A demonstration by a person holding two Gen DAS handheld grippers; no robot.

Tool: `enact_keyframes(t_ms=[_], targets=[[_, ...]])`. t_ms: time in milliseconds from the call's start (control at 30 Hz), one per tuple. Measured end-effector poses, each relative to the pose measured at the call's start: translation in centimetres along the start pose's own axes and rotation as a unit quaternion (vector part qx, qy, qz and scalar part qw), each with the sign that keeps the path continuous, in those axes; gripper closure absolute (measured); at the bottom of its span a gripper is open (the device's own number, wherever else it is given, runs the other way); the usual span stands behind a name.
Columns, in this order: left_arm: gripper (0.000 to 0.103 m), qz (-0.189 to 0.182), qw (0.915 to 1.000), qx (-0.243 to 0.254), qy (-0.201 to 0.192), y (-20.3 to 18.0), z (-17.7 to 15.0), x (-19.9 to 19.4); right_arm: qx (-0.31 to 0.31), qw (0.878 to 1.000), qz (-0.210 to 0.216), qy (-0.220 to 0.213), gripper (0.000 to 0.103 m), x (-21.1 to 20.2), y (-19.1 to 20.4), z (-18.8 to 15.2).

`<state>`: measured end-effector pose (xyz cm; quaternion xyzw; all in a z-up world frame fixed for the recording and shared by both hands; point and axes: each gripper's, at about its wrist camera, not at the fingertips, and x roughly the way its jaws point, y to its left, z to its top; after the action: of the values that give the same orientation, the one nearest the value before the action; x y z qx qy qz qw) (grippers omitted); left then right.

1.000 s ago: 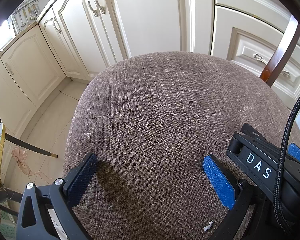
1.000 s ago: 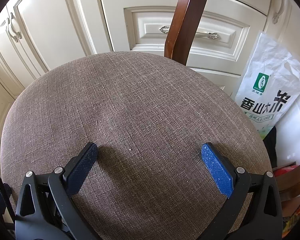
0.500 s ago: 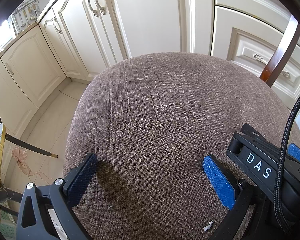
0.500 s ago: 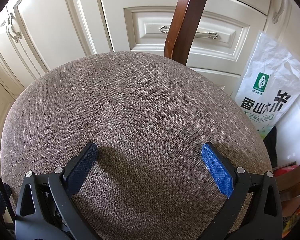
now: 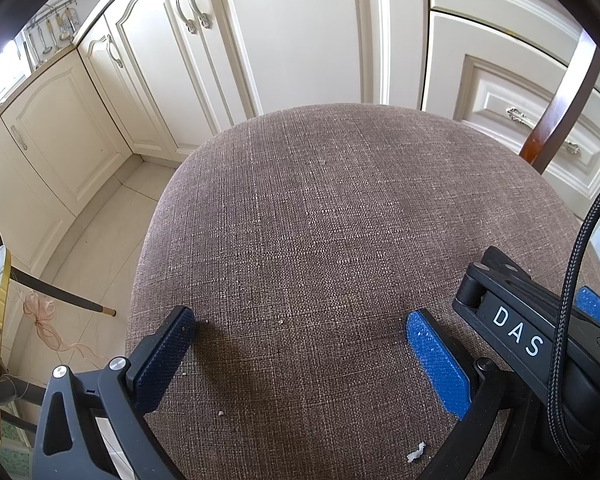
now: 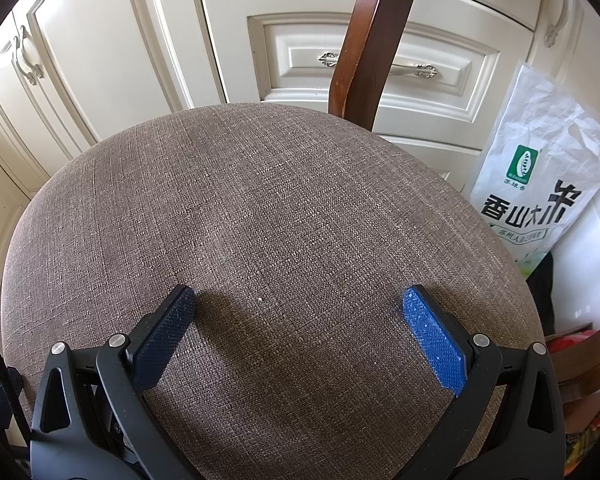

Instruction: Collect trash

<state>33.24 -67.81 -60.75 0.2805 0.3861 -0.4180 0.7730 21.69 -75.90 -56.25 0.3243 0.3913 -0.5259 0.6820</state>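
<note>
Cream kitchen cupboards point(image 5: 300, 40) with silver handles stand behind a round chair seat point(image 5: 340, 220) covered in brown woven cloth. A dark wooden chair post point(image 6: 368, 36) rises at the far edge of the seat, in front of a drawer point(image 6: 380, 64).

On the floor to the right of the chair leans a white plastic bag point(image 6: 540, 184). It has a green logo and big dark Chinese writing on it. What is inside the bag cannot be seen.

The left gripper point(image 5: 300, 344) hangs over the near part of the seat with its two blue pads spread wide apart, holding nothing. A small white scrap of trash point(image 5: 416, 451) lies on the seat at the near edge, close to the right pad. A few tiny crumbs point(image 5: 221, 413) sit on the cloth near the left pad.

The right gripper point(image 6: 298, 320) is also over the seat, to the right of the left one. Its pads are spread wide too, with nothing between them but a tiny white speck point(image 6: 259, 299). In the left view, its black body shows the white letters "DAS" point(image 5: 516, 330), and a black braided cable point(image 5: 580, 280) runs over it.
</note>
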Motion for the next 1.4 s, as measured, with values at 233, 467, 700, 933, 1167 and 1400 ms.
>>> enact_keyframes(t_ms=[233,467,700,933,1167,1400], targets=[[0.0,0.001,1.0,-0.001,0.0,-0.12,-0.02,0.05,0.0,1.0,0.0,0.0,0.0,0.02,0.02,0.03],[0.0,0.002,1.0,-0.001,0.0,-0.24,-0.03,0.1,0.0,1.0,0.0,0.0,0.0,0.03,0.03,0.06],[0.0,0.003,1.0,-0.002,0.0,-0.28,-0.06,0.07,0.0,1.0,0.0,0.0,0.0,0.04,0.07,0.09],[0.0,0.005,1.0,-0.003,0.0,-0.21,-0.08,-0.07,0.0,1.0,0.0,0.0,0.0,0.06,0.07,0.1],[0.0,0.006,1.0,-0.003,0.0,-0.33,-0.1,-0.01,0.0,1.0,0.0,0.0,0.0,0.07,0.09,0.12],[0.0,0.007,1.0,-0.004,0.0,-0.18,-0.13,-0.24,0.0,1.0,0.0,0.0,0.0,0.08,0.1,0.13]])
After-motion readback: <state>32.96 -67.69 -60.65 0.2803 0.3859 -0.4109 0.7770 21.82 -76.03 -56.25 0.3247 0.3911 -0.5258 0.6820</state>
